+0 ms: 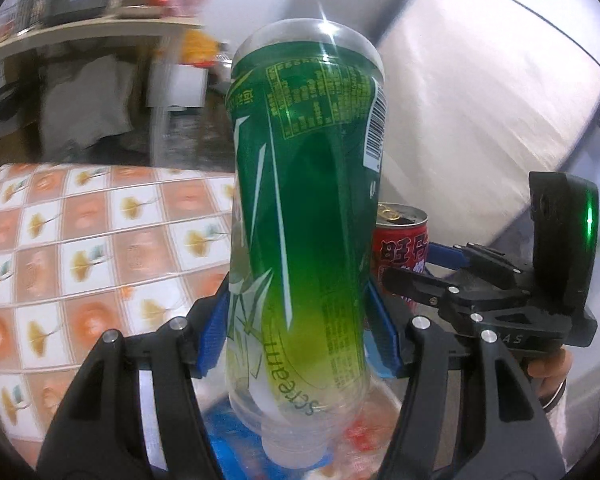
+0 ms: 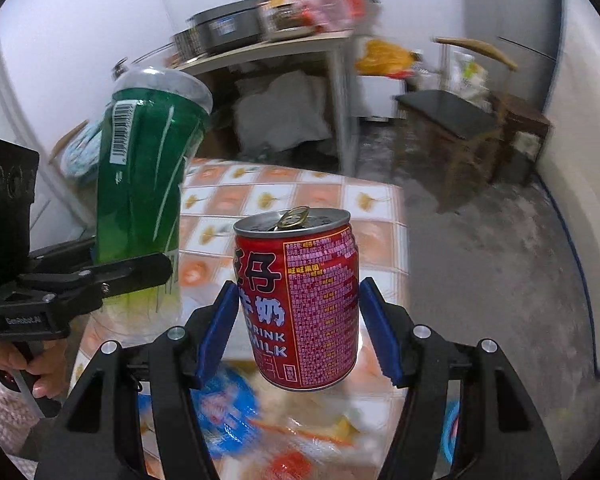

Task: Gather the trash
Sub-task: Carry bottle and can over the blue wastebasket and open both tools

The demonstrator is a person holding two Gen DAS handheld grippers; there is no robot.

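A green-labelled clear plastic bottle [image 1: 300, 208] hangs upside down, cap end toward me, with my left gripper [image 1: 298, 326] shut on its lower body. The same bottle [image 2: 144, 184] shows at the left of the right wrist view, held by the left gripper [image 2: 100, 276]. A red milk-drink can [image 2: 300, 296] with an opened tab stands upright in the air, my right gripper [image 2: 298, 328] shut on its sides. That can [image 1: 402, 240] peeks out behind the bottle in the left wrist view, with the right gripper [image 1: 440, 276] beside it. Both are lifted above the table.
Below is a table with an orange-and-white patterned cloth [image 1: 80, 248], with blurred wrappers and blue packaging [image 2: 228, 412] near its front. A shelf table with pots and bags [image 2: 268, 40] stands behind, a dark stool [image 2: 444, 116] to the right, bare grey floor [image 2: 480, 260] beside the table.
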